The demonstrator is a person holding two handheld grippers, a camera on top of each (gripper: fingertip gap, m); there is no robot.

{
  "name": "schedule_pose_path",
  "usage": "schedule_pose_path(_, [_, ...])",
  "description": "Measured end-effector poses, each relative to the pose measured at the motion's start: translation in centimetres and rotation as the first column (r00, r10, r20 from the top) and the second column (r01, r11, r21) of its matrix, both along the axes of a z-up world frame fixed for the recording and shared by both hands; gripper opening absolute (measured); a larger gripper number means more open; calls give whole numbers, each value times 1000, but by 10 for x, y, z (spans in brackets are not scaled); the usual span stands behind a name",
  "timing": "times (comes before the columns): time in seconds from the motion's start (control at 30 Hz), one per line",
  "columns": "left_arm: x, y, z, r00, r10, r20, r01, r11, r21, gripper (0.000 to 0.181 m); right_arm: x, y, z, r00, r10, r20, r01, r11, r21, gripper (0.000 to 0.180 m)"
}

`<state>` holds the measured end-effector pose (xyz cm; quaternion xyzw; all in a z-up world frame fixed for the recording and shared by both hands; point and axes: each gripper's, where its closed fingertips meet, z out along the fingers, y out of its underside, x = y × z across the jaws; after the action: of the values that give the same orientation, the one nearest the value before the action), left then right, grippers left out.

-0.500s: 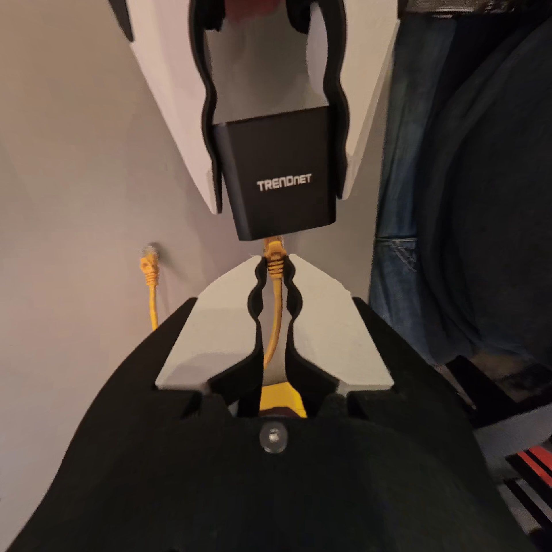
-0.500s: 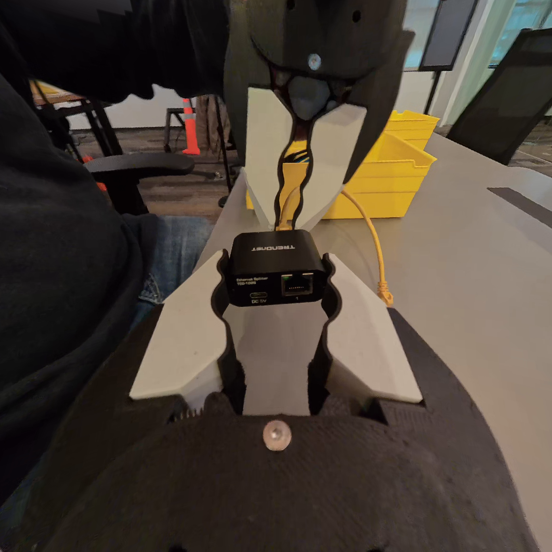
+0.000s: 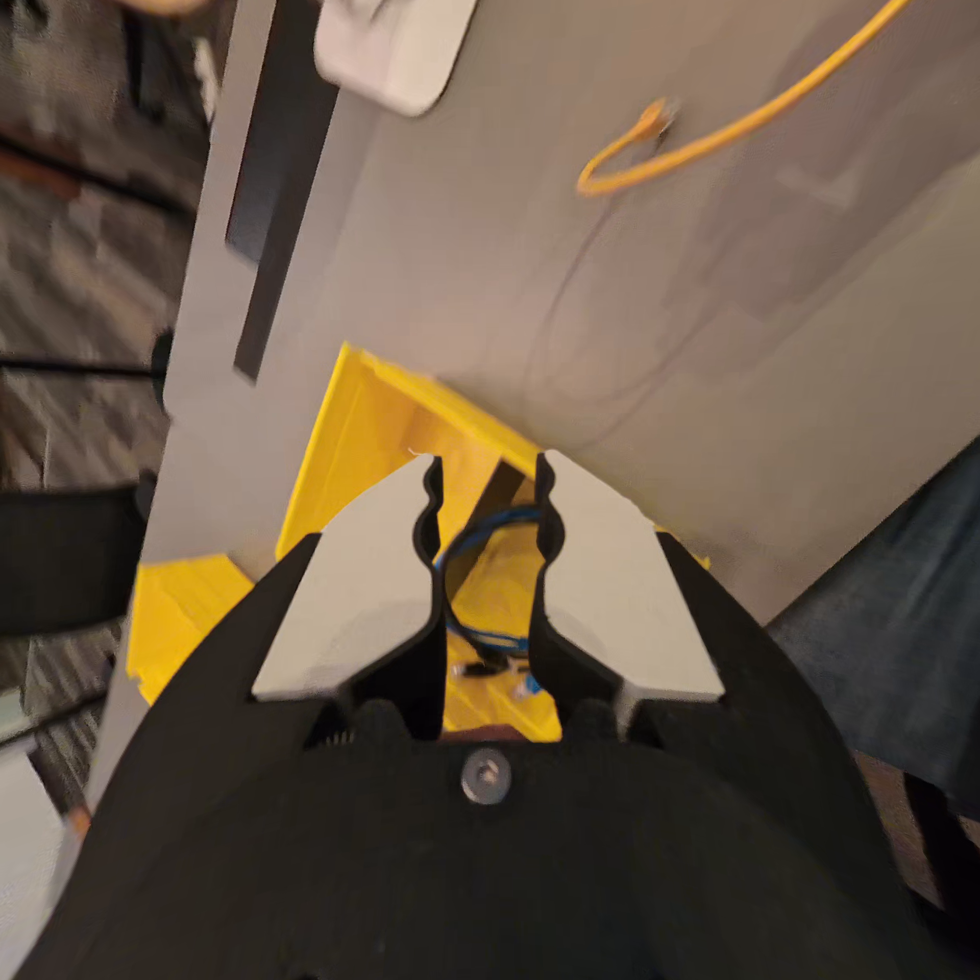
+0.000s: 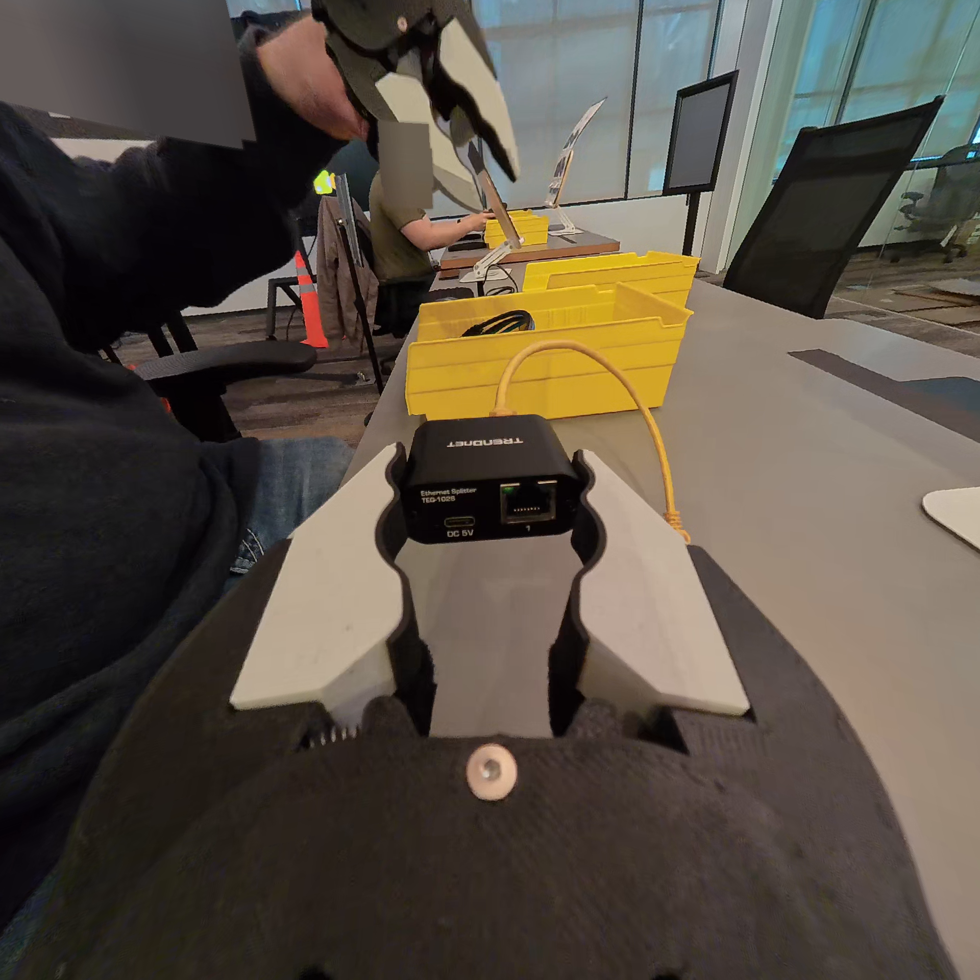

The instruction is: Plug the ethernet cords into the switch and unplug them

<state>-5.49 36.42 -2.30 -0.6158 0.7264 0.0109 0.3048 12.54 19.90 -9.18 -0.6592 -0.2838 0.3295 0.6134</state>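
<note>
Matt black switch (image 4: 488,477); smooth grey table (image 4: 795,477); yellow plastic bin (image 4: 546,371).

Grey table (image 4: 795,477), yellow bins (image 4: 541,371) on it, black switch (image 4: 488,477), yellow cord (image 4: 647,424), white pad (image 4: 954,512)

Our left gripper (image 3: 487,477) with fingers parted and empty, our yellow bin (image 3: 366,424) below holding a blue cable (image 3: 477,530), yellow ethernet cord (image 3: 689,148) on our grey table (image 3: 530,265)

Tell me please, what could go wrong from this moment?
1. The yellow cord is plugged into the far side of the switch; its free end lies beside the right gripper and may snag.
2. The left gripper, open over the yellow bin, may catch the coiled cables inside it.
</note>
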Motion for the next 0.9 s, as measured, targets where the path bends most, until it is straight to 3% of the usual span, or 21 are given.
schedule_pose_path(0.03, [-19, 10, -5, 998, 67, 10, -67, 998, 1, 33, -1, 0, -1, 1000, 0, 2, 0, 1000, -2, 61])
schedule_pose_path(0.17, [-92, 40, -43, 952, 306, -20, -306, 952, 11, 32, -2, 1, -4, 1000, 2, 5, -2, 1000, -10, 61])
schedule_pose_path(0.3, [-141, 60, -81, 890, 454, -45, -455, 891, 7, 31, -2, 2, -7, 1000, 4, 6, -3, 1000, -19, 61])
schedule_pose_path(0.5, [-163, 72, -121, 881, 453, -135, -460, 888, -25, 30, -3, 4, -12, 1000, 2, 18, -2, 1000, -30, 61])
schedule_pose_path(0.7, [-171, 89, -147, 848, 438, -297, -448, 893, 39, 29, -3, 4, -13, 1000, 4, 22, -3, 1000, -30, 61])
schedule_pose_path(0.77, [-174, 92, -153, 838, 434, -330, -445, 894, 48, 21, -2, 3, -13, 1000, 3, 23, -3, 1000, -31, 61])
schedule_pose_path(0.9, [-167, 97, -139, 867, 438, -238, -437, 897, 63, 13, -2, 3, -14, 1000, 3, 23, -2, 1000, -31, 61])
